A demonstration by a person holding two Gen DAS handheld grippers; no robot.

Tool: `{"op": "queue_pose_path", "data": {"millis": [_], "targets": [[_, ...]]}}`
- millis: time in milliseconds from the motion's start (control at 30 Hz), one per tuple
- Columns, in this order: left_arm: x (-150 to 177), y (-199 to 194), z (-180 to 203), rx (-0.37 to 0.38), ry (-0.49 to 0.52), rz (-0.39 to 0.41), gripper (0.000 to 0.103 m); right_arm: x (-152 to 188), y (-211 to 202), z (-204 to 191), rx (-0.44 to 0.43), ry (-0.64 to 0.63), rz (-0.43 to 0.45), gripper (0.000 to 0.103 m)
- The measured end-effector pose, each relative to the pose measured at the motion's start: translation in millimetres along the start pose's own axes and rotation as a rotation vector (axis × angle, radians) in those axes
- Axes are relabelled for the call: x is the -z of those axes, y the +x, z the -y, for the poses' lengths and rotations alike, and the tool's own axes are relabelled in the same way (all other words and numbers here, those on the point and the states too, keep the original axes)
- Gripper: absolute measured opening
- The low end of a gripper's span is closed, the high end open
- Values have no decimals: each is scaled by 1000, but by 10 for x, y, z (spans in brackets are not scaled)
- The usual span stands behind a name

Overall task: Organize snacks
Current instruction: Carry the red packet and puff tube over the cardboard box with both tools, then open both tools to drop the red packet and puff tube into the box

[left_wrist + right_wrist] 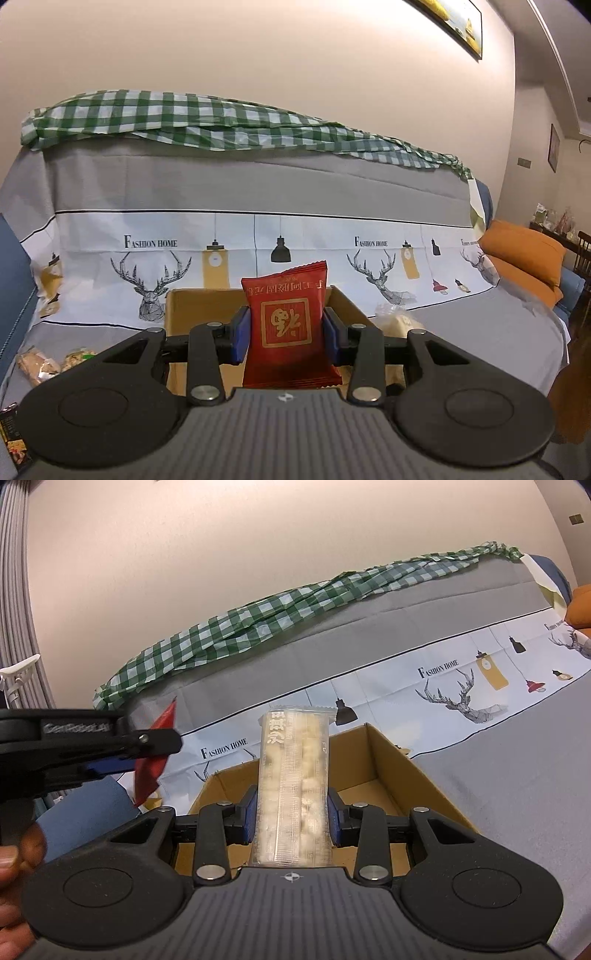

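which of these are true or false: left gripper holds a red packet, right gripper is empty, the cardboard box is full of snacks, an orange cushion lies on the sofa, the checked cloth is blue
1. The left gripper holds a red packet. True.
2. The right gripper is empty. False: it is shut on a clear packet of pale snacks.
3. The cardboard box is full of snacks. False: the floor in view is bare.
4. An orange cushion lies on the sofa. True.
5. The checked cloth is blue. False: it is green and white.

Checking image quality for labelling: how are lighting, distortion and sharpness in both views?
Left wrist: dim warm indoor light, strong fisheye bending at the edges, red snack packet sharp. Right wrist: same curvature, clear snack pack sharp; left gripper close, dark and soft.
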State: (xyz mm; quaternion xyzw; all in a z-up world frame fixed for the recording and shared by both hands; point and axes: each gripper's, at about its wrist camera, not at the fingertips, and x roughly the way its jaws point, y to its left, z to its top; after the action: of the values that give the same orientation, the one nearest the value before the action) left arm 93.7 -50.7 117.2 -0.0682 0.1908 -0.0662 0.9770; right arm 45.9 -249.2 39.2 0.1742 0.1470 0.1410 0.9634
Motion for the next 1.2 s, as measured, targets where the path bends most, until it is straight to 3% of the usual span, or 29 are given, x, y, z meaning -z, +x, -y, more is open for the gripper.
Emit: {"op": "queue_pose_path", "data": {"millis": [900,967,1000,1033,1100,1200], "targets": [[-175,-67,87,44,-1,39,46,9,45,-80,38,-5,-17,38],[-192,-99,85,45,-6,48,58,14,48,-94,34,-11,-22,41],[-198,-125,80,44,-7,57,72,15,54,-103,32,-15,-27,45],[-200,-157,73,44,-7,68,80,18,56,-111,33,-16,-29,56],[-177,-236,54,47,1,97,82,12,38,-119,40,-20,-16,63],[-97,-365,-3,17,6,142,82,12,27,-115,41,-21,-17,63]]}}
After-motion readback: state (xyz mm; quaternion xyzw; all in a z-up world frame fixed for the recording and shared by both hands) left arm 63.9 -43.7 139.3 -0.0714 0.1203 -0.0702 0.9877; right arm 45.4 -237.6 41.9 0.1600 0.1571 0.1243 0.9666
